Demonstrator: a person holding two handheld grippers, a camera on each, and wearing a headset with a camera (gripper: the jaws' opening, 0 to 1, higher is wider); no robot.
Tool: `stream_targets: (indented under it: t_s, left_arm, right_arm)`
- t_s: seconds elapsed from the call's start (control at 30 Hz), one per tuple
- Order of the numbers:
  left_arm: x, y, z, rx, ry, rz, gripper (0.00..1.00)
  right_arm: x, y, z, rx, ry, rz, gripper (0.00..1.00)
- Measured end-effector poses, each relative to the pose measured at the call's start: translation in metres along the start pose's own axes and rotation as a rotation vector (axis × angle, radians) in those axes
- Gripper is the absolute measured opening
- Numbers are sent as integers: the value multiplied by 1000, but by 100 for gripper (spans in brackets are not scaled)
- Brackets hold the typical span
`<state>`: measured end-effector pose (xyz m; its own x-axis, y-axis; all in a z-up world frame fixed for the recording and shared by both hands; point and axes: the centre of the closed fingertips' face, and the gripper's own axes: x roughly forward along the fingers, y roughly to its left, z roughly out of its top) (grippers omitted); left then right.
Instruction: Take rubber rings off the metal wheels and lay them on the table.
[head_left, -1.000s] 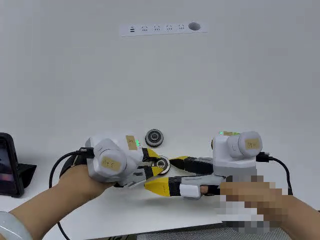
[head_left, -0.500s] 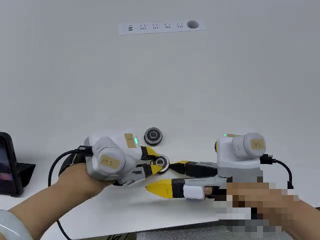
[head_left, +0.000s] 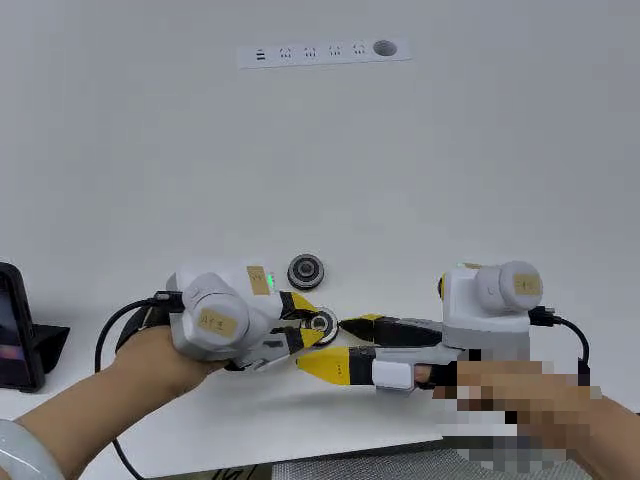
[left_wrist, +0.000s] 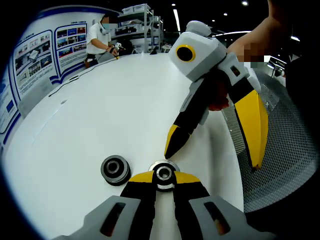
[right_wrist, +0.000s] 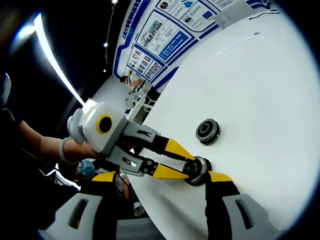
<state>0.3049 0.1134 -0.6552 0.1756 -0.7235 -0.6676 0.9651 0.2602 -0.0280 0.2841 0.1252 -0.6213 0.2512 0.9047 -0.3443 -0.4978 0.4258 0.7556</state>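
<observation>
At table (head_left: 420, 200) edge my left gripper (head_left: 312, 325) clamps a metal wheel (left_wrist: 164, 173); right gripper (head_left: 323, 342) open beside it; second wheel (head_left: 307, 272) nearby.

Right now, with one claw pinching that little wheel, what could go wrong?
The left gripper pinches the wheel only at its tips, so it might slip or twist when the open right gripper tugs at it. The second wheel lies loose nearby; a stray jaw might knock it away.
</observation>
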Motion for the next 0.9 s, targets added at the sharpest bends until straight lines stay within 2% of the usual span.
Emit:
stream_targets:
  t_s: [0.33, 0.9]
  left_arm:
    - [0, 0, 0, -2, -1, 1, 13]
    - [0, 0, 0, -9, -8, 2, 13]
  right_arm:
    - [8, -6, 6, -19, 10, -6, 73]
    - [16, -9, 4, -31, 44, -2, 73]
